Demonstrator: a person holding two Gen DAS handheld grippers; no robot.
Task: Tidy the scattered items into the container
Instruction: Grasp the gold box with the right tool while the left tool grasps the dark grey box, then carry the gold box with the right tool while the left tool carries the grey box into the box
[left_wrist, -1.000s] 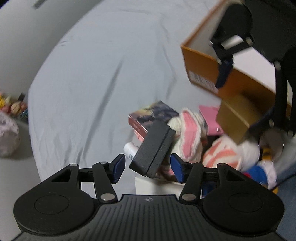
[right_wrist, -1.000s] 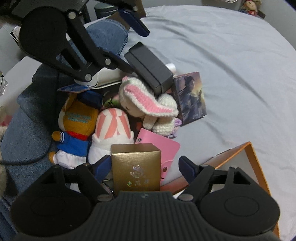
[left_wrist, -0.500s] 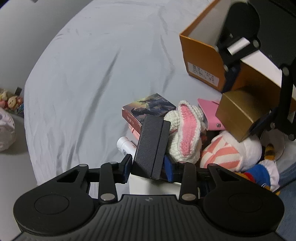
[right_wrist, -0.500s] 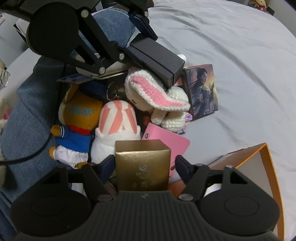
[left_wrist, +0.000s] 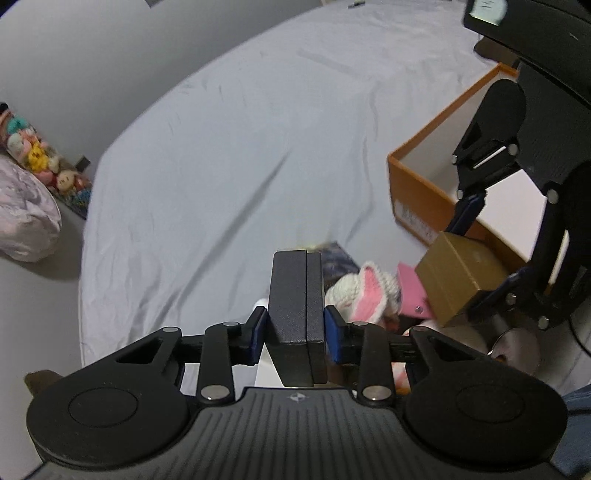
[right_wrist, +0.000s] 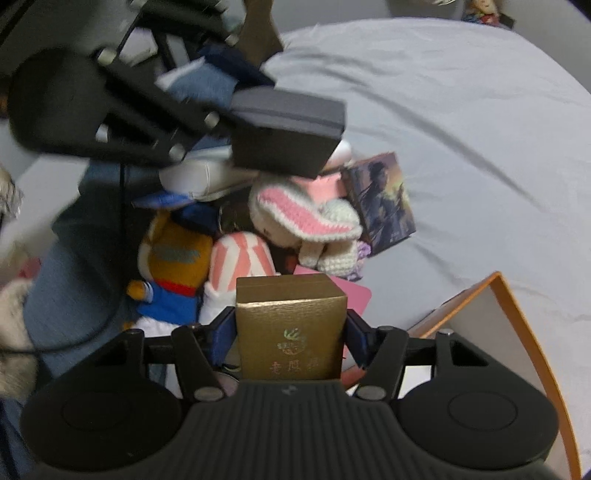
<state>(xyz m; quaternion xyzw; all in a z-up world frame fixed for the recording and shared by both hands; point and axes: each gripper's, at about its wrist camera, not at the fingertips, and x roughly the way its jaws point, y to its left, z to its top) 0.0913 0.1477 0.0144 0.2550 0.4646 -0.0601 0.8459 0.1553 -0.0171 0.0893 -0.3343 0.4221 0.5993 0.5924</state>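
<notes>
My left gripper (left_wrist: 295, 332) holds a black hinged case (left_wrist: 293, 288) upright above the pile, its jaws still closing with the blue pads pressed on both sides. The same case (right_wrist: 284, 136) hangs over the toys in the right wrist view. My right gripper (right_wrist: 291, 332) grips a gold carton (right_wrist: 290, 314) by its sides, lifted off the bed. The orange box with a white inside (left_wrist: 417, 206) stands open to the right of the pile, its rim (right_wrist: 517, 306) near the right gripper.
On the grey sheet (left_wrist: 221, 166) lie a crocheted bunny (right_wrist: 306, 214), a picture box (right_wrist: 384, 199), a pink wallet (right_wrist: 354, 295), a striped plush (right_wrist: 240, 258) and an orange-and-blue doll (right_wrist: 173, 258). A person's jeans leg (right_wrist: 74, 277) borders the pile. Small toys (left_wrist: 37, 158) line the floor.
Both grippers shut on their items. The left one lifted the black case and rolled it upright. The gold carton rose slightly in the right gripper.
</notes>
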